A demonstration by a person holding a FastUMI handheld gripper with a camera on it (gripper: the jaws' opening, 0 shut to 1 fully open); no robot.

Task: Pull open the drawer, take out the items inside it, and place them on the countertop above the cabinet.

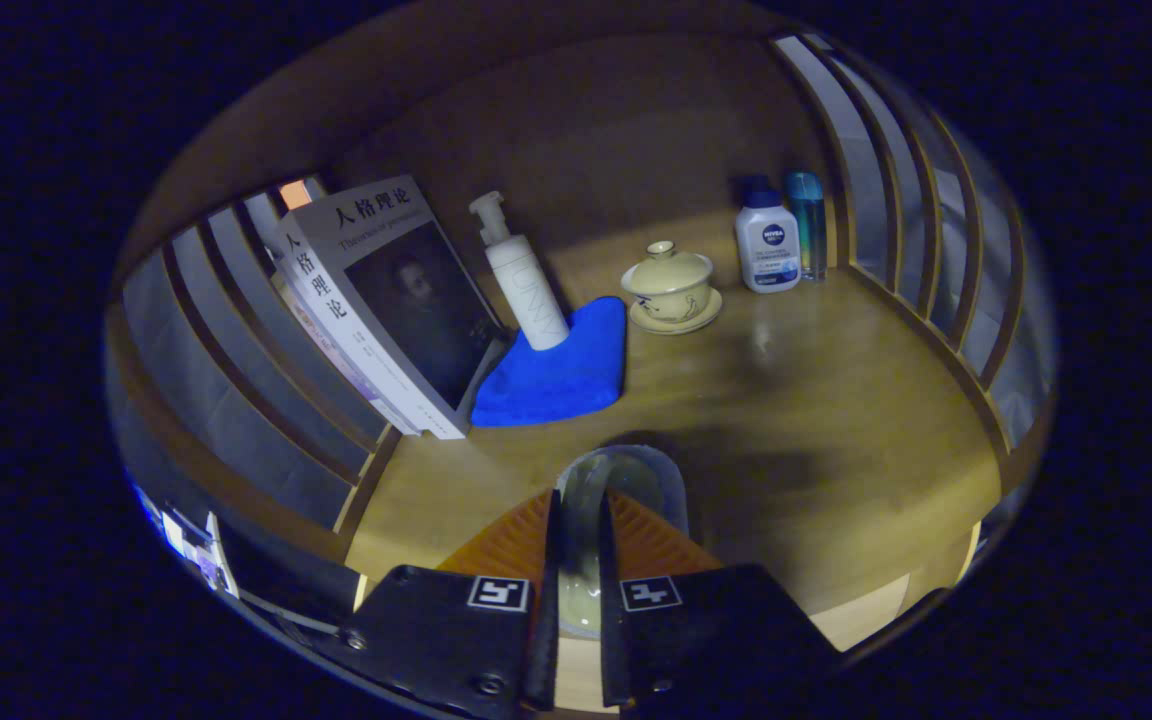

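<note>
Between my tongs [577,520] sits a small clear container [626,490] with a pale, greenish look through its wall; I cannot tell exactly what it is. Both fingers stand nearly together with only a narrow slot left, and their pads press on its sides, so I judge the tongs closed on the container and carrying it.

I read this as the placing step: one of the drawer's things is out and held low over the wooden worktop [836,400]. Whether its base touches the wood is hidden by the fingers.

Beyond the tongs, the worktop carries a folded blue cloth [556,375] with a white pump bottle [524,275] standing on its far corner, and a stack of books [376,300] leaning against the slatted rail [236,350] beside the cloth. Further back are a lidded tea bowl on a saucer [670,287], then a white bottle [767,243] touching or just beside a blue bottle [807,222] in the far corner.

My next move, as I judge it, calls for lowering onto the bare wood just ahead, well apart from the cloth, until the container rests flat, then spreading the fingers and backing straight out without tipping it.
</note>
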